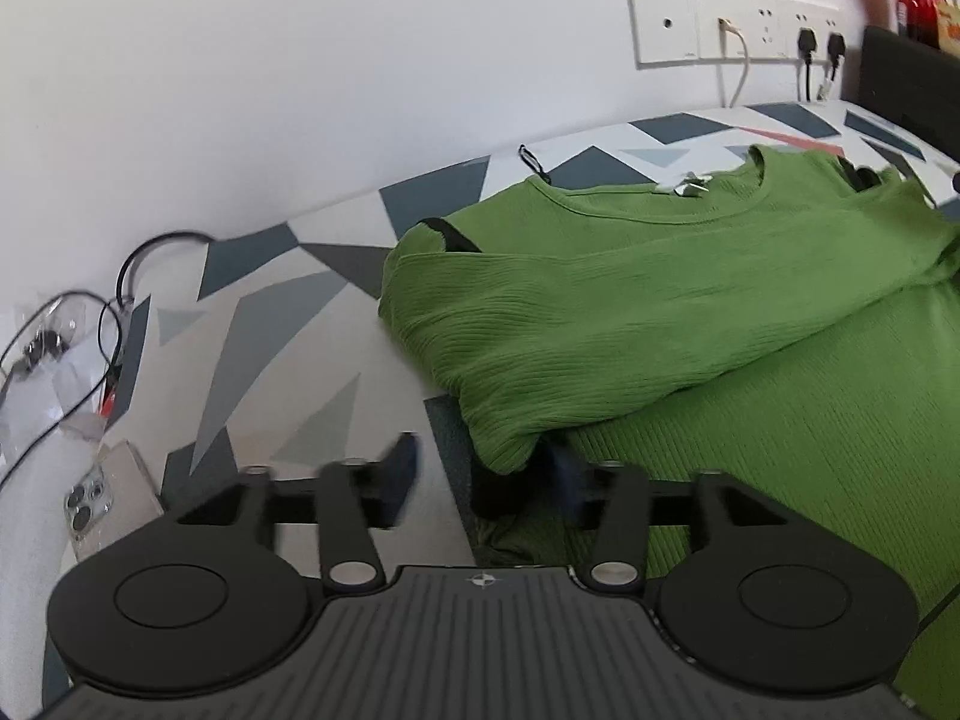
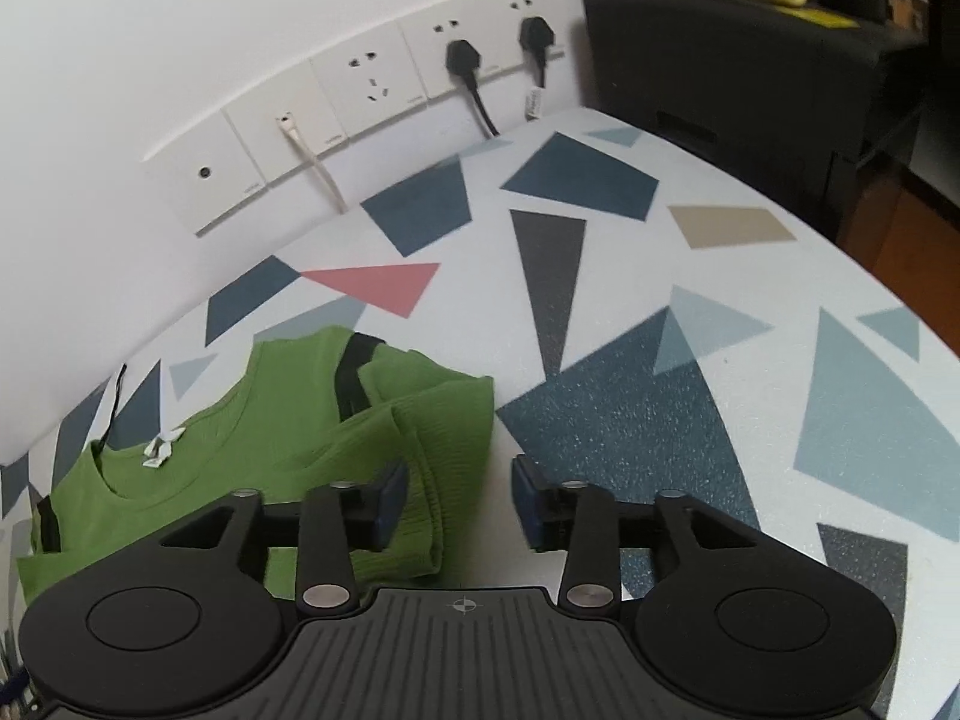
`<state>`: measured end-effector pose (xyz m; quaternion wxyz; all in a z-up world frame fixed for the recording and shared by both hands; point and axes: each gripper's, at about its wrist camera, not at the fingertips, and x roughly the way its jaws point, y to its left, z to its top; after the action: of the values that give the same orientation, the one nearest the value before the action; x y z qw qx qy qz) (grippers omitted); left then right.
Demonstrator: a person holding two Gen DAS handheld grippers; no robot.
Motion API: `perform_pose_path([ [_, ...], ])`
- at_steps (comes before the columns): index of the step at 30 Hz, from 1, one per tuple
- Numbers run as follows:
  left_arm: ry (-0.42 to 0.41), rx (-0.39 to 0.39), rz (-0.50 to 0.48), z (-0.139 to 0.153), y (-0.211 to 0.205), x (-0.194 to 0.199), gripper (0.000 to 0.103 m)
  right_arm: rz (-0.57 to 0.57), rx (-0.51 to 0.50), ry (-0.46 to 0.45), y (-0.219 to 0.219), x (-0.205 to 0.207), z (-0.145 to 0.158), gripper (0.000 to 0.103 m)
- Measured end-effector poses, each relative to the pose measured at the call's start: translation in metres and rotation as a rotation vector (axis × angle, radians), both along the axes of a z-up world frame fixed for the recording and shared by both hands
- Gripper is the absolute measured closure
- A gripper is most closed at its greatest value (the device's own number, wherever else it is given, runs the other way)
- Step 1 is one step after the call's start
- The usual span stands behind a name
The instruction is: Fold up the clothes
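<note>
Green top point(image 1: 690, 312) lies on the patterned worktop point(image 2: 600, 312), sleeve folded across.
Left tool point(image 1: 480, 480) spread wide at the sleeve's cuff; right tool point(image 2: 459, 504) released, top just to its left.

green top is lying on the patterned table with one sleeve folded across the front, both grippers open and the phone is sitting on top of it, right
Not quite: the phone is not on the green top. In the left wrist view it lies on the table, off to the left, apart from the top. The rest holds: one sleeve is folded across the front, and the left gripper and right gripper are open.
</note>
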<state>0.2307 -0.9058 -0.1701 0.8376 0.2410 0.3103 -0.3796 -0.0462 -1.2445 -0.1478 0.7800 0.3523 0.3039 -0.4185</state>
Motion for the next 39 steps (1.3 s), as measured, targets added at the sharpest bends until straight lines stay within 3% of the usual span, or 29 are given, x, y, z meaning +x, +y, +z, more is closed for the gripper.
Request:
perform_pose_path([
  [1,0.019,-0.011,0.003,0.002,0.003,0.000,0.046,0.001,-0.009,0.006,0.001,-0.001,0.001,0.049],
  [4,0.069,-0.023,0.010,0.009,0.010,-0.002,0.045,0.007,-0.035,0.034,0.006,-0.004,0.001,0.038],
  [11,0.174,-0.017,0.077,0.019,0.014,-0.018,0.013,0.132,-0.046,0.137,0.036,-0.013,-0.012,0.020],
  [13,0.195,-0.013,0.104,0.018,0.014,-0.020,0.012,0.166,-0.028,0.162,0.046,-0.013,-0.013,0.007],
  [15,0.226,0.006,0.094,0.015,0.014,-0.020,0.010,0.185,-0.030,0.164,0.062,-0.014,-0.009,0.001],
  [19,0.283,0.059,0.044,0.007,0.014,-0.023,0.008,0.146,-0.022,0.172,0.097,-0.019,0.000,0.001],
  [23,0.332,0.112,-0.015,-0.001,0.015,-0.026,0.005,0.043,0.021,0.109,0.131,-0.034,0.006,0.001],
  [28,0.297,0.144,-0.122,-0.007,0.014,-0.040,0.001,-0.049,0.040,0.111,0.166,-0.057,0.005,0.001],
  [35,0.292,0.144,-0.158,-0.006,0.009,-0.039,0.000,-0.166,0.083,0.127,0.177,-0.078,-0.003,0.001],
  [39,0.284,0.135,-0.163,-0.007,0.010,-0.040,0.000,-0.161,0.075,0.134,0.174,-0.074,-0.002,0.001],
])
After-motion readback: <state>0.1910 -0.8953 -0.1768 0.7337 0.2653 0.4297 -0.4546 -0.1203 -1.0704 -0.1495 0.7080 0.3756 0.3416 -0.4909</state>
